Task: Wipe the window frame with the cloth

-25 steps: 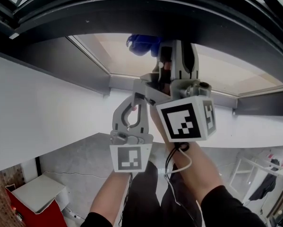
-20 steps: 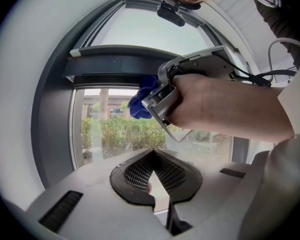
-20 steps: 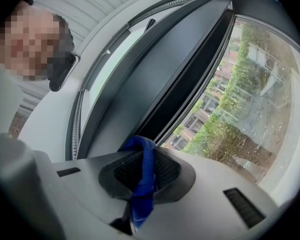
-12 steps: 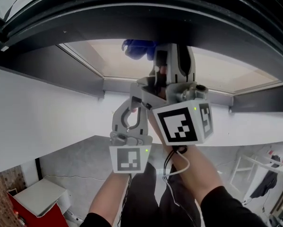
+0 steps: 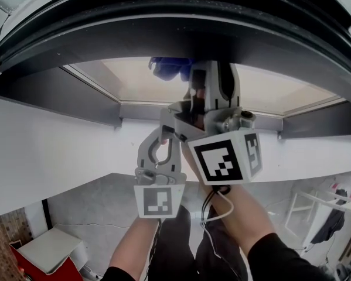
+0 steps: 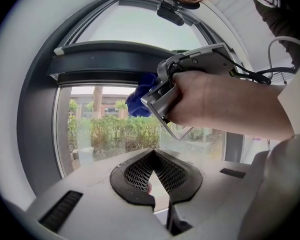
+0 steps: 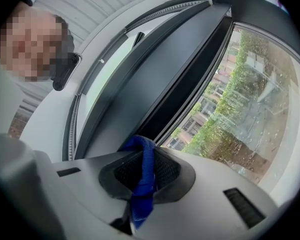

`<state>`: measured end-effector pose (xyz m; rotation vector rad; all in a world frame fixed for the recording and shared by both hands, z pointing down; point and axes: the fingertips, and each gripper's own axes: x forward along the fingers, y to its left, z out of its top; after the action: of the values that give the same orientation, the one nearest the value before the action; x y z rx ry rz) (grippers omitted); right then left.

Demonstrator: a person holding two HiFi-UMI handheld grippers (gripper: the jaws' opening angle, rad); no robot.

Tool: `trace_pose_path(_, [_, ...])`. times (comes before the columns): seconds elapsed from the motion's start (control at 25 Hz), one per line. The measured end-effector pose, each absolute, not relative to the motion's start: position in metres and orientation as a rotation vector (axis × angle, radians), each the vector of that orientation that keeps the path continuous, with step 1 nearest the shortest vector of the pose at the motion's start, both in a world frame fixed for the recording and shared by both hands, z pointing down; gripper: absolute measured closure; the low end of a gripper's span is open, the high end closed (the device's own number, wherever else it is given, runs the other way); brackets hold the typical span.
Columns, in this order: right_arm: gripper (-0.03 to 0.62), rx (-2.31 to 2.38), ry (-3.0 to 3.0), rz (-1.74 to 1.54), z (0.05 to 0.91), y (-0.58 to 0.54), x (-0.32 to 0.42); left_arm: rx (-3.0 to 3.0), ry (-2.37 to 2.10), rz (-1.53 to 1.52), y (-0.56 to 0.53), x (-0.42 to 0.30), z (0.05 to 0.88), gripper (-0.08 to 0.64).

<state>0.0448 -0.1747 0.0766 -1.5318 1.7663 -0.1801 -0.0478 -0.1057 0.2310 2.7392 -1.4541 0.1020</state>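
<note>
The blue cloth (image 5: pixel 168 67) is pressed up against the lower edge of the dark curved window frame (image 5: pixel 163 34). My right gripper (image 5: pixel 191 75) is shut on it, raised high at the middle of the head view. In the right gripper view the cloth (image 7: pixel 143 176) runs between the pads, with the dark frame (image 7: pixel 175 69) just beyond. My left gripper (image 5: pixel 165 134) hangs lower, beside the right one, and touches nothing. Its pads (image 6: pixel 172 176) meet at the tips with nothing between them. The left gripper view shows the cloth (image 6: pixel 138 100) against the frame (image 6: pixel 109 64), ahead of the hand on the right gripper.
The glass pane (image 5: pixel 134 81) lies under the frame, with a lower grey bar (image 5: pixel 140 111) and a white wall band (image 5: pixel 52 151). Far below stand a red and white cabinet (image 5: pixel 46 250) and a white rack (image 5: pixel 319 215).
The right gripper and cloth have slid slightly left along the frame's lower edge. The left gripper has drifted a little with it and stays shut.
</note>
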Motion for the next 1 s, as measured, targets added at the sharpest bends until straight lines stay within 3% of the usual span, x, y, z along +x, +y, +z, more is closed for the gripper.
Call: trace_pose_path(1.0, [0.569,-1.592,1.729,-0.136,0.073,-0.15,0.106,2.762,-1.395,0.114,-0.094,0.005,0.233,0.555])
